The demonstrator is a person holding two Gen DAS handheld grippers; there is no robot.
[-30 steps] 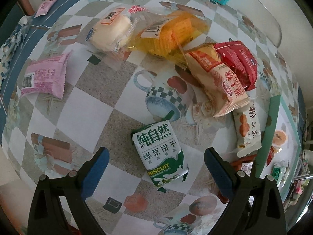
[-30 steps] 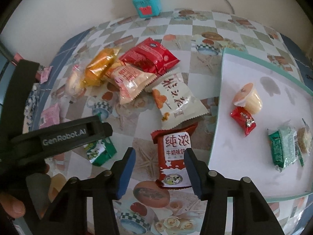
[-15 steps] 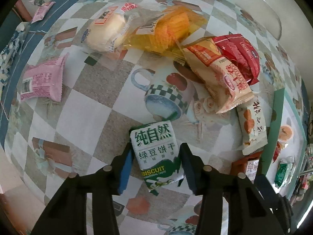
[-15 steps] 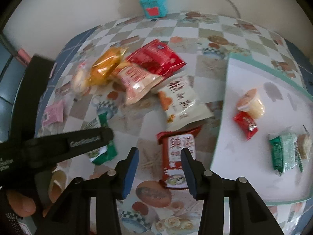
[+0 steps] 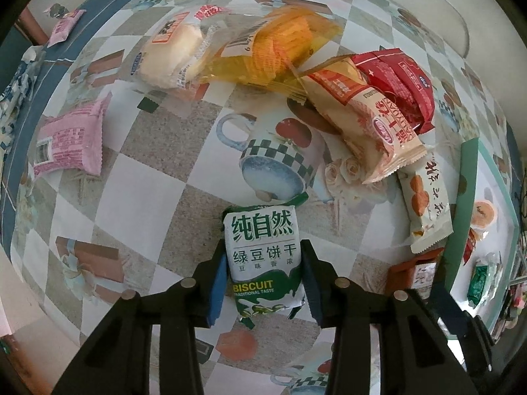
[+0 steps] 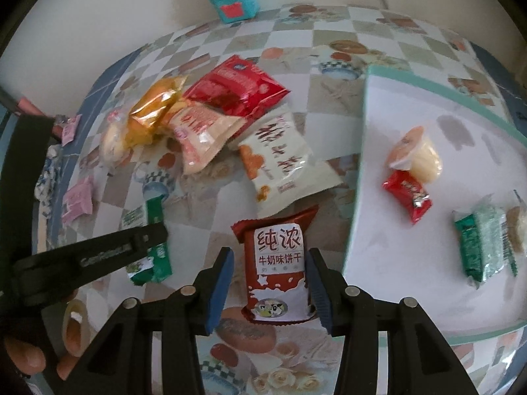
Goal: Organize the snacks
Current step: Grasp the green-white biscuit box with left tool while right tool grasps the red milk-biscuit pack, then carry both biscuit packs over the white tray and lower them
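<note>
Each hand-held gripper (image 5: 263, 279) is black plastic — blue pads (image 6: 220, 291), silver screws — one arm lettered "GenRobot" (image 6: 105, 252).

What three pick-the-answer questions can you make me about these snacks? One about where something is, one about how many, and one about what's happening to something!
1. Where is the jelly cup?
A. on the white tray
B. under a plate
C. on the floor

2. How many pink packets lie on the tablecloth?
A. one
B. two
C. four

3. What state is the green biscuit packet in?
A. torn open
B. sealed, between the fingers of the left gripper
C. lying on the tray

Answers:
1 A: it sits on the tray beside a red candy.
2 B: one big, one small near the table's edge.
3 B: the jaws are closing, with the blue pads on the packet's sides.
</note>
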